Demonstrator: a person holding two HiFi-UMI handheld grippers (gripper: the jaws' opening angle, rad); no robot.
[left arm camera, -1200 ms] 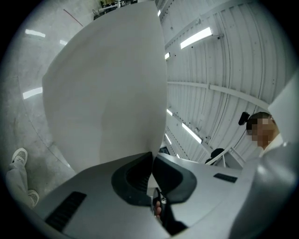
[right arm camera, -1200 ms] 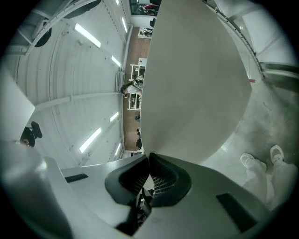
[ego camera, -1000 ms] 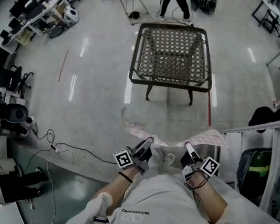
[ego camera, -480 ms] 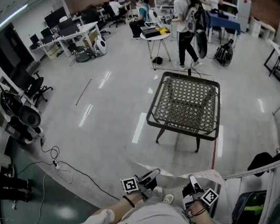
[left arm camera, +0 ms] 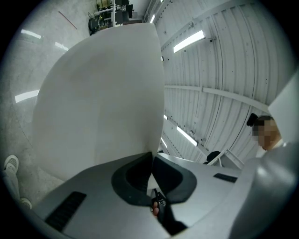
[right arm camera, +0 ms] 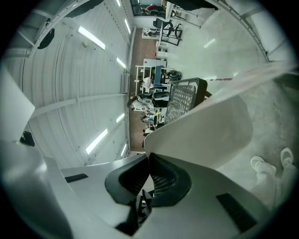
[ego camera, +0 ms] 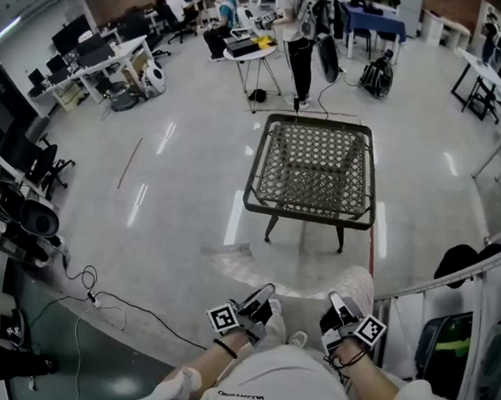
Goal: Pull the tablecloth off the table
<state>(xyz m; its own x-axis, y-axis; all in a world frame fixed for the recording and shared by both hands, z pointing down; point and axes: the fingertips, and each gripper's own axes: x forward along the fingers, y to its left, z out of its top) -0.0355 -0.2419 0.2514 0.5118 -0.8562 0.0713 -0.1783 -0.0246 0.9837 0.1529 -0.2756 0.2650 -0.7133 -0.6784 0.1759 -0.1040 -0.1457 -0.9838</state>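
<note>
The table [ego camera: 313,167] stands bare on the floor ahead, its dark frame and woven lattice top uncovered. The pale tablecloth [ego camera: 294,280] hangs in the air between my two grippers, well short of the table, blurred by motion. My left gripper [ego camera: 265,292] is shut on one edge of it and my right gripper [ego camera: 336,303] is shut on the other. In the left gripper view the white tablecloth [left arm camera: 98,98] billows up from the left gripper [left arm camera: 152,158], whose jaws pinch it. In the right gripper view the tablecloth [right arm camera: 205,133] spreads rightward from the right gripper [right arm camera: 148,161].
A white rail [ego camera: 450,277] and a dark bag [ego camera: 462,257] stand close on my right. Cables [ego camera: 90,296] trail over the floor at left. A red floor line [ego camera: 371,246] runs from the table toward me. People and desks [ego camera: 245,32] fill the far end.
The head view has tilted up, so more of the room shows and the table sits farther off. Both grippers keep their hold, and the cloth billows between them.
</note>
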